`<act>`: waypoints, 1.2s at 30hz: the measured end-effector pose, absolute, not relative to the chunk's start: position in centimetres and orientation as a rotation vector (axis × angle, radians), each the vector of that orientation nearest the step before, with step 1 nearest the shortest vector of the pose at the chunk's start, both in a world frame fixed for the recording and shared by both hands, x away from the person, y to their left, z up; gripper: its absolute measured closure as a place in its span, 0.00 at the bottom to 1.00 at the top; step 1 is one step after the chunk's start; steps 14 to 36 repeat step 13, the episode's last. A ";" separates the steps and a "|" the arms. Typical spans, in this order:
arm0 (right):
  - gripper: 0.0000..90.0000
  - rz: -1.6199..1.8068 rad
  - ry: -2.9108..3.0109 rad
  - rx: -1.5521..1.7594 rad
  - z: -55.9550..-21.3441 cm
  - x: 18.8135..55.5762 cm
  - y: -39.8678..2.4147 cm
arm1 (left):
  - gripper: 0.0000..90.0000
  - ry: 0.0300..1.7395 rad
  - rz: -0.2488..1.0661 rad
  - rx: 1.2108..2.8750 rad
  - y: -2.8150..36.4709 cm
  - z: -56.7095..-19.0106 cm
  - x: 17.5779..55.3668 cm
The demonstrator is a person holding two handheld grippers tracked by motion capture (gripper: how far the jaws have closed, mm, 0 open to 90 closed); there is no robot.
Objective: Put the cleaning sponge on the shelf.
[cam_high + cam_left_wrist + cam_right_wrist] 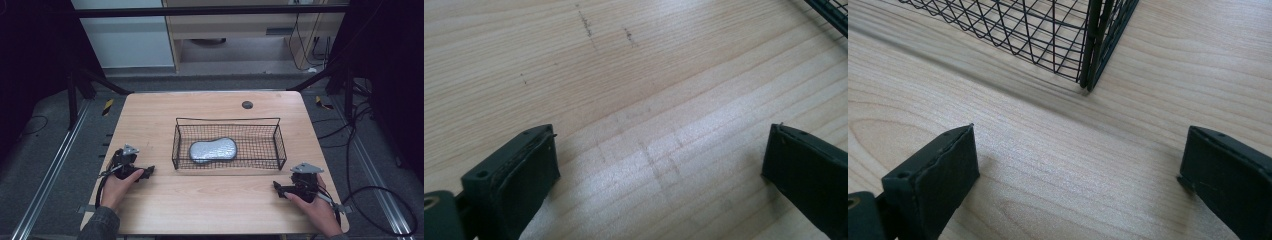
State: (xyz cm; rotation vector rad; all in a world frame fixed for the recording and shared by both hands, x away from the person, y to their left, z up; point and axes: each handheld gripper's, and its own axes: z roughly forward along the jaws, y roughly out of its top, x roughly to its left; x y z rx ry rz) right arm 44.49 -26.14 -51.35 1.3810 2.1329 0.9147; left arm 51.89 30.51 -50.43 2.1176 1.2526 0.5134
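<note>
High view: one silver padded pouch (212,150) lies flat inside one black wire basket (276,137) at frame centre, apparently so the walls contain it. One left claw (148,171) sits lower left, one right claw (276,187) lower right, both on the worktop (210,205), each released and empty, apparently parked clear of the basket.
</note>
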 end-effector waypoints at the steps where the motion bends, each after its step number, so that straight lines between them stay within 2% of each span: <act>1: 0.03 0.915 2.133 1.381 -51.4 44.5 -26.1 | 0.00 1.245 0.516 2.110 30.5 -50.5 51.9; 36: 0.02 0.912 2.137 1.381 -51.4 44.5 -26.0 | 0.00 1.227 0.533 2.080 30.6 -50.8 51.8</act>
